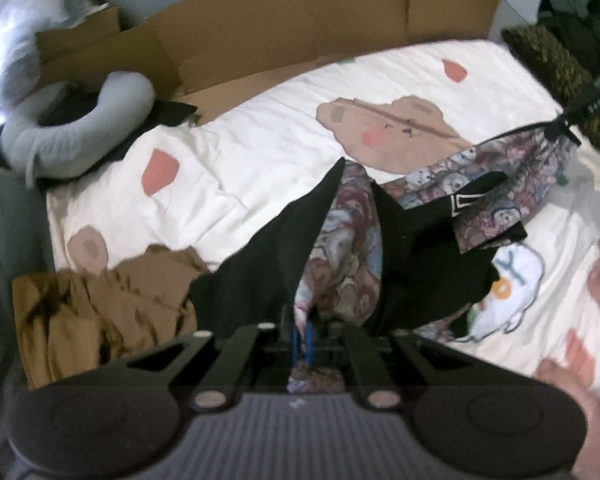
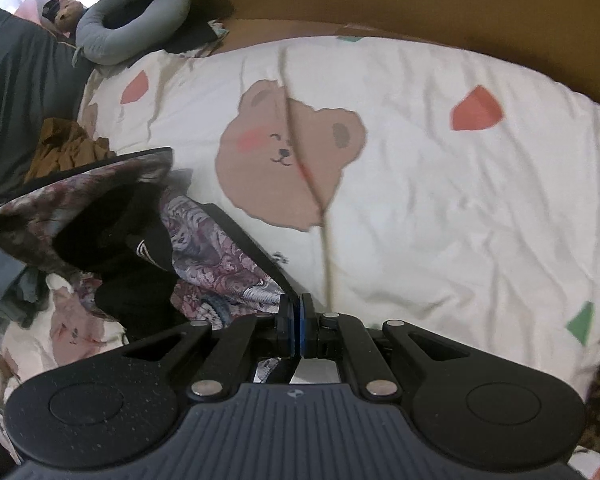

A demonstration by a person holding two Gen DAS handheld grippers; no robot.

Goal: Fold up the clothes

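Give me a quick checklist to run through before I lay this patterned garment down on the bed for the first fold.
1. Left gripper shut on the patterned garment: ok, cloth sits between the pads.
2. Right gripper shut on the garment's black-trimmed edge: ok.
3. Garment spread flat between the grippers: not ok, it hangs bunched with the black lining showing.
4. Bear-print bedding ahead free of other things: ok.
5. Brown garment clear of the landing spot: cannot tell, it lies close beside the held cloth.
6. Garment free of snags underneath: cannot tell, hidden.
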